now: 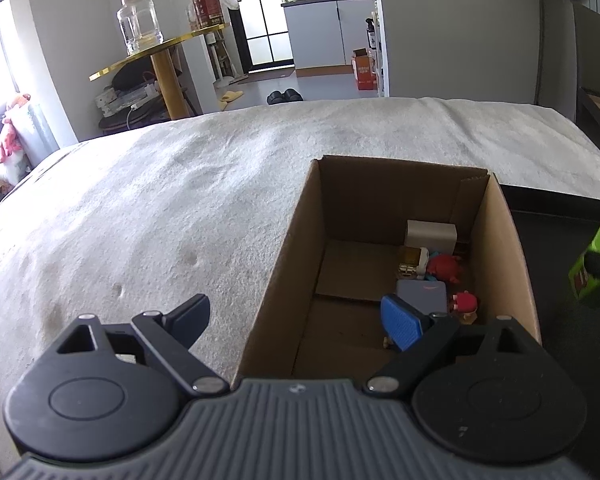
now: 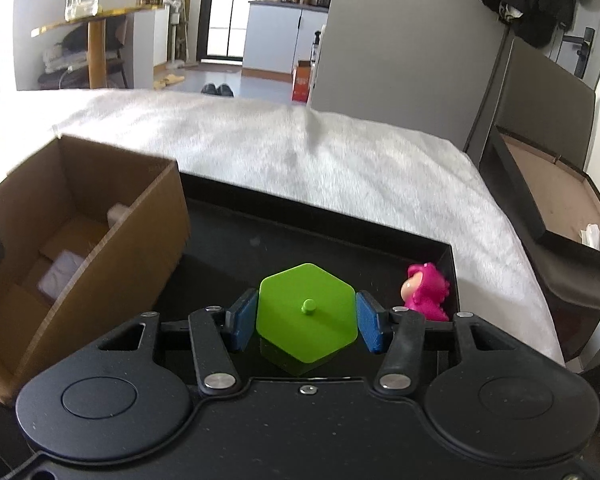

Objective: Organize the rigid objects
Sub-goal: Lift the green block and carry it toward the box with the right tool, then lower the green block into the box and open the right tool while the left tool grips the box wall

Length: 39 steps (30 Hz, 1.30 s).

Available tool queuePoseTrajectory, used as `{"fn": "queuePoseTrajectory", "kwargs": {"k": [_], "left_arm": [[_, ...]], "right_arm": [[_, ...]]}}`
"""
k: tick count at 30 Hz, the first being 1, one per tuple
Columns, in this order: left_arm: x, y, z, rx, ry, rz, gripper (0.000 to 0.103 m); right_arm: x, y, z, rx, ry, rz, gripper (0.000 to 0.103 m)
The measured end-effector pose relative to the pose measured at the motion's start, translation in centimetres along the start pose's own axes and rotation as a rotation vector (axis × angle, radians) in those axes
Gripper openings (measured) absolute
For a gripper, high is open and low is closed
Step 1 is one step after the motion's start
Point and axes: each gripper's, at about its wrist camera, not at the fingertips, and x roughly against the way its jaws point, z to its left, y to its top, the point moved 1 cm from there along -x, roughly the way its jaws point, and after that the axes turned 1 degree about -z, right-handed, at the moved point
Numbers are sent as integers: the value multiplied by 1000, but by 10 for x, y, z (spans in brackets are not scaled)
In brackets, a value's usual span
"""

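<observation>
Green hexagonal block [image 2: 306, 314], rigid plastic and by my judgement light, its smooth flat sides likely slippery; it sits over the black tray [image 2: 340, 220], clamped across two opposite faces by my right gripper [image 2: 306, 322], blue pads [image 2: 370, 326] flat against them. I judge those parallel faces the best hold, since corners would let it twist. Just beside it, a pink figurine [image 2: 426, 292] stands in the tray's corner. To the left, the cardboard box [image 1: 496, 240] already holds several small toys; my left gripper [image 1: 300, 320] hangs spread wide and empty over its near rim.
</observation>
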Motion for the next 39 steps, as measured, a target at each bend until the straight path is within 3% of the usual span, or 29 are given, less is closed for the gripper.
{"fn": "queuePoseTrajectory", "kwargs": {"k": [10, 16, 23, 27, 39], "left_arm": [[0, -1, 5, 13, 5, -7, 91], [1, -5, 10, 20, -14, -16, 85], [-1, -8, 15, 28, -48, -10, 45], [0, -10, 19, 35, -42, -14, 32], [-2, -16, 30, 68, -76, 8, 18]], "right_arm": [[21, 26, 11, -21, 79, -115, 51], [29, 35, 22, -23, 126, -170, 51], [36, 43, 36, -23, 163, -210, 51], [41, 45, 45, -13, 176, -229, 51], [45, 46, 73, 14, 234, -240, 51]]}}
